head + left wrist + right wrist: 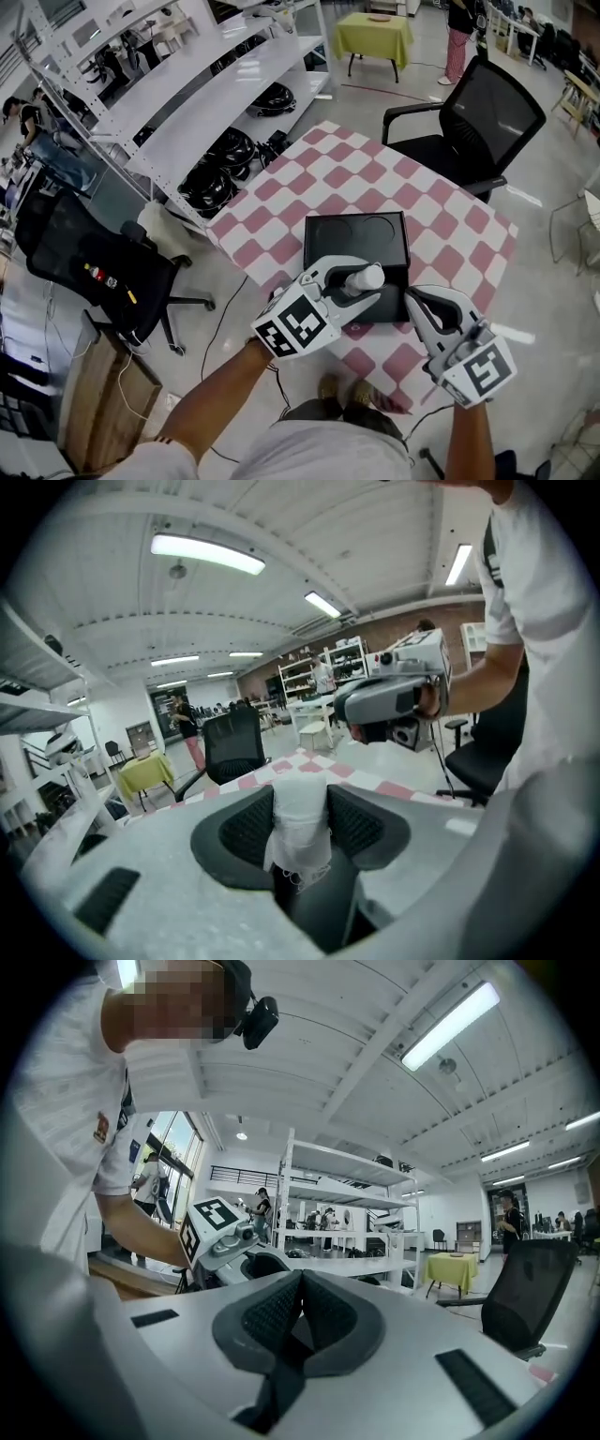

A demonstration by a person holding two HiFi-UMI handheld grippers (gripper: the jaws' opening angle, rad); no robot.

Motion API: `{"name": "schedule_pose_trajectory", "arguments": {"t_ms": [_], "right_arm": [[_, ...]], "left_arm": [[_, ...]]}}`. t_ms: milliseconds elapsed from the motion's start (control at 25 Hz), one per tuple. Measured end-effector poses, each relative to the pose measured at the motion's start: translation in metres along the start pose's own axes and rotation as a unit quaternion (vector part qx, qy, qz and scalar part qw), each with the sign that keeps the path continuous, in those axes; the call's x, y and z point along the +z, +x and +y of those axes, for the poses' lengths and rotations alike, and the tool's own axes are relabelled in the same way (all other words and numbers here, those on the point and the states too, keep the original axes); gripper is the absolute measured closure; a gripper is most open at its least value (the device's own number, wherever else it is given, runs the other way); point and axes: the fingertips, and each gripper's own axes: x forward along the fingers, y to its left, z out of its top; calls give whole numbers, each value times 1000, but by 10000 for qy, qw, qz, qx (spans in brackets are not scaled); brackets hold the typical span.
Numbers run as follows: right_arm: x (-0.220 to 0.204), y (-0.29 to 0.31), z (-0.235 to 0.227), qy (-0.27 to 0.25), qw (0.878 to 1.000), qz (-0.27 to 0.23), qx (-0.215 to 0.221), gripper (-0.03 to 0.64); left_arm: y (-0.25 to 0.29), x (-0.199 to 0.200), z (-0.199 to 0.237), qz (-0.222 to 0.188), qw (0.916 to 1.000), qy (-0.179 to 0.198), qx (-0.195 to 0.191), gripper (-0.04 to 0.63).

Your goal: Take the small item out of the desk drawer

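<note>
My left gripper [362, 282] is raised above the near edge of the pink-and-white checked table [450, 225], shut on a small white item [366, 278]. In the left gripper view the white item [300, 819] stands upright, wrapped in something like cloth, pinched between the two black pads [248, 829]. A black desk drawer unit [356, 234] lies on the table just behind the grippers. My right gripper [415, 300] hovers to the right of the left one; in its own view its jaws [300, 1312] meet with nothing between them.
A black office chair [478, 122] stands at the table's far right, another chair [94, 272] on the left. White shelving [187, 103] with black cables runs along the left. A yellow-covered table [373, 36] is far back. A wooden cabinet [103, 394] sits near left.
</note>
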Motion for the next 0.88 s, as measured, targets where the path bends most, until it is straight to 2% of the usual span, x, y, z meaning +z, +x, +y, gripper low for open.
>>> {"name": "schedule_pose_trajectory", "arguments": {"t_ms": [160,360,440,640,880], "right_arm": [[11,-4,0,-12,9999,-117,-6,606],[22,-7,4,56,9995,-296,5,606],[25,-7,6,58,9994,-345,32,606],[35,-8,10,57,9988,-479,92,606],[46,-9,17,66,9976,-679,132,606]], "left_arm": [[-20,30,4,-704,9967,-270,294,408],[-42,57,2,-1439,9871,-557,432,408],[-50,64,2,-1630,9825,-737,516,408],[-67,78,0,-2116,9705,-923,696,408],[-83,84,-4,-2367,9620,-1044,874,408]]}}
